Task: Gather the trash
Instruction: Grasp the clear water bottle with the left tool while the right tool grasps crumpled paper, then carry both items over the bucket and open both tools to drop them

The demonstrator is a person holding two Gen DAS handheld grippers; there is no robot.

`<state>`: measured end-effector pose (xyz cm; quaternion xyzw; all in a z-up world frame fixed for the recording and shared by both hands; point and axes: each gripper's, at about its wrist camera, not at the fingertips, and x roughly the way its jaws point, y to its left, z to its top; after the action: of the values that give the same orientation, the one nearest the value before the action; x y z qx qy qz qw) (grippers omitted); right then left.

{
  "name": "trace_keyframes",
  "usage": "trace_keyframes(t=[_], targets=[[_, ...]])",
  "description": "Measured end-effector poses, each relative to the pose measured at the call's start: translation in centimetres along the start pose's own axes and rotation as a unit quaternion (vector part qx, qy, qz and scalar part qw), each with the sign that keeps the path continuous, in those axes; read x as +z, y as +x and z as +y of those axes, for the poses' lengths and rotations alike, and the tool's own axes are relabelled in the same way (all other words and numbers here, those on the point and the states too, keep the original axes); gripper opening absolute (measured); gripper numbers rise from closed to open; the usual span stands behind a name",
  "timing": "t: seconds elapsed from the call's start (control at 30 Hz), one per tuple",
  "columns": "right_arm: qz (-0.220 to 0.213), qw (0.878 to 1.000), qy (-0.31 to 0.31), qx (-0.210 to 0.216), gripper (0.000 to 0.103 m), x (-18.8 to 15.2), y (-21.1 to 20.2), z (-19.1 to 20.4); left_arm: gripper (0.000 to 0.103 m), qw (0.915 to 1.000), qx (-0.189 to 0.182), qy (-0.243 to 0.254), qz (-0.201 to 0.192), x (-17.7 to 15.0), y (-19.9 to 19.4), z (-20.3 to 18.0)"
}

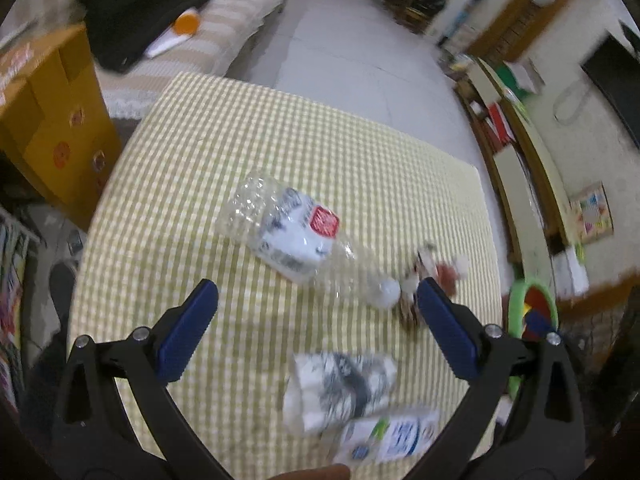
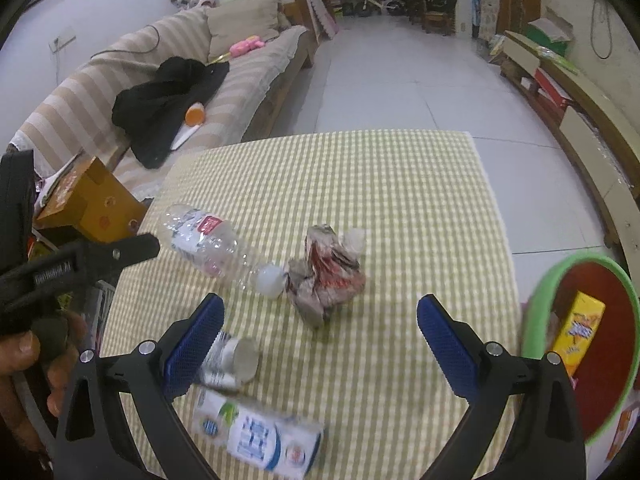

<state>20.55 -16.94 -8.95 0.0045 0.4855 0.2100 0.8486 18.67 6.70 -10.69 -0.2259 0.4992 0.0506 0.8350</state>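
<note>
Trash lies on a table with a green-checked cloth (image 2: 400, 184). A clear plastic bottle (image 2: 208, 244) lies on its side, its white cap touching a crumpled red-and-grey wrapper (image 2: 328, 276). Nearer me lie a tipped paper cup (image 2: 232, 360) and a white carton (image 2: 260, 436). My right gripper (image 2: 320, 300) hovers open above the cloth, just short of the wrapper. My left gripper (image 1: 317, 284) is open too, above the bottle (image 1: 288, 232), with the cup (image 1: 340, 388) and carton (image 1: 392, 436) under it and the wrapper (image 1: 424, 280) by its right finger.
A green-rimmed red bin (image 2: 536, 320) stands off the table's right edge, a yellow box (image 2: 580, 332) inside. To the left are a cardboard box (image 2: 92, 200) and a striped sofa (image 2: 100, 100) with a black garment. A hand (image 2: 24, 352) holds the left gripper. A low cabinet (image 2: 580, 120) lines the right wall.
</note>
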Motion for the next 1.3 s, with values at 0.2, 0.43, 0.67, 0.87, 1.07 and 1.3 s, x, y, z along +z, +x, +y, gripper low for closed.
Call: trace_keyframes(t=[0.2,0.43,0.67,0.87,1.07,1.3], targets=[[0.025,1.0,-0.002,0.0,0.094,1.3,4.7,-0.3,0.097,0.9966,0.013,-0.08,0.015,1.8,3.6,0.9],[0.04,0.999,-0.002,-0.003,0.094,1.7,8.3,-0.9,0.097,0.9902,0.07,-0.118,0.026,2.6,6.8,1.2],[0.045,0.999,-0.004,-0.004,0.082,2.0,10.5,-1.3,0.092,0.9847,0.09,-0.145,0.038,2.2,8.4,1.8],[0.045,0.999,0.002,0.01,0.057,2.2,11.1,-1.1,0.085,0.9844,0.095,-0.141,0.044,1.7,8.8,1.0],[0.041,0.999,-0.006,0.013,0.038,2.3,10.4,-0.9,0.071,0.9897,0.077,-0.112,0.046,2.0,8.8,-0.8],[0.04,0.999,-0.004,0.007,0.03,2.1,9.3,-1.1,0.068,0.9938,0.06,-0.082,0.046,1.7,7.8,0.3]])
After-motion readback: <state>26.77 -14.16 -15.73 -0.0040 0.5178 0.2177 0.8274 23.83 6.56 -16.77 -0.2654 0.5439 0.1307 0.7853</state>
